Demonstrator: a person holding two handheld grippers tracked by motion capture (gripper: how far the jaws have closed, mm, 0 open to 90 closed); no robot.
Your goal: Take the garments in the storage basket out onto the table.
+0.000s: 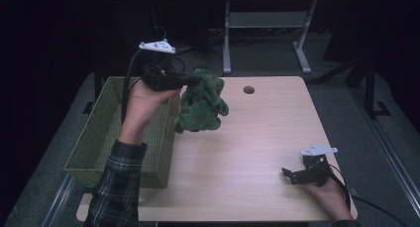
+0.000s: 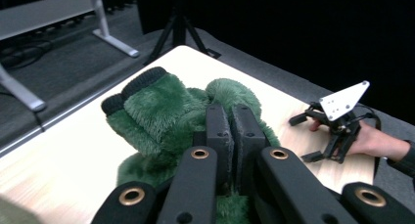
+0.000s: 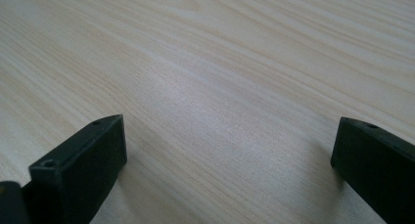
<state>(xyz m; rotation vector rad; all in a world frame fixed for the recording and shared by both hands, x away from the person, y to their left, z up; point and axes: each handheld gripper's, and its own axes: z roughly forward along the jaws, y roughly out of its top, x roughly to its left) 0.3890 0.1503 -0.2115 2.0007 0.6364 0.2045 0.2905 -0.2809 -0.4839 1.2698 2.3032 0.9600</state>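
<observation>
The left gripper (image 1: 190, 80) is clamped on the green plush (image 1: 200, 102), holding it in the air between basket (image 1: 106, 119) and table (image 1: 257, 138), apparently clear of the basket rim. The right gripper (image 1: 292, 175) rests low at the near right table edge, jaws apart and empty. The mid-table is free.

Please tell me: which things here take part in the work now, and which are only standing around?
In the work:
- green plush toy, held up by the left gripper
- green basket beside it, probably where the toy goes or comes from

Standing around:
- right gripper, open, resting on the table
- grey table frame behind
</observation>
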